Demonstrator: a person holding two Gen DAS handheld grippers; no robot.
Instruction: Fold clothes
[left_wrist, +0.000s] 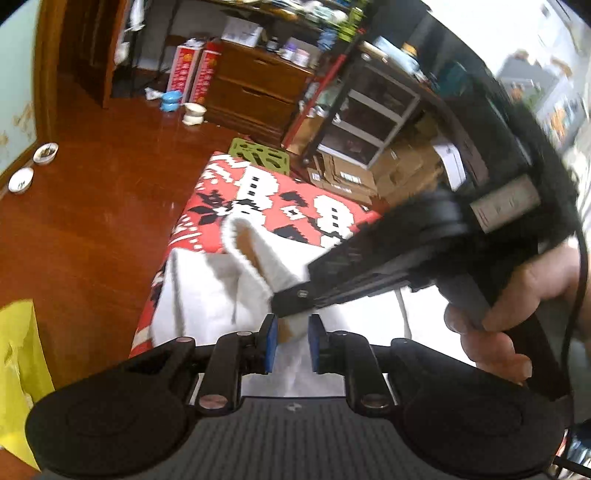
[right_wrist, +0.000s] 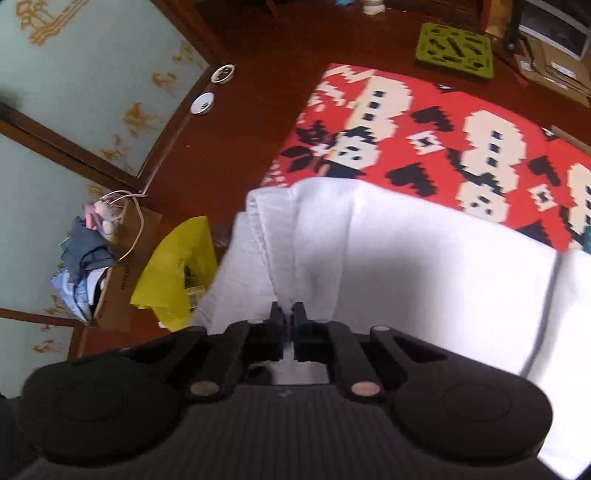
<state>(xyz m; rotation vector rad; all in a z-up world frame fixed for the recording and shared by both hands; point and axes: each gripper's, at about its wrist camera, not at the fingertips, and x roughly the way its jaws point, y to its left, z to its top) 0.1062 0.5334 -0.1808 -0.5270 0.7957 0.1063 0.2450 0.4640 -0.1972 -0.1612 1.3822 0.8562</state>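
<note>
Right claw (right_wrist: 287, 314) pinching white garment (right_wrist: 406, 258); fabric between left claw (left_wrist: 291, 341) pads.

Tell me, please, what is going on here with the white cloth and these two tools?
A person is folding a white garment on a red patterned blanket spread on the wooden floor. The right tongs are shut on a bunched fold of it. The left tongs stand slightly apart with white cloth between the blue pads, not pressing on it. A hand holding the right tool shows beside them. The fold is only partly made.
</note>
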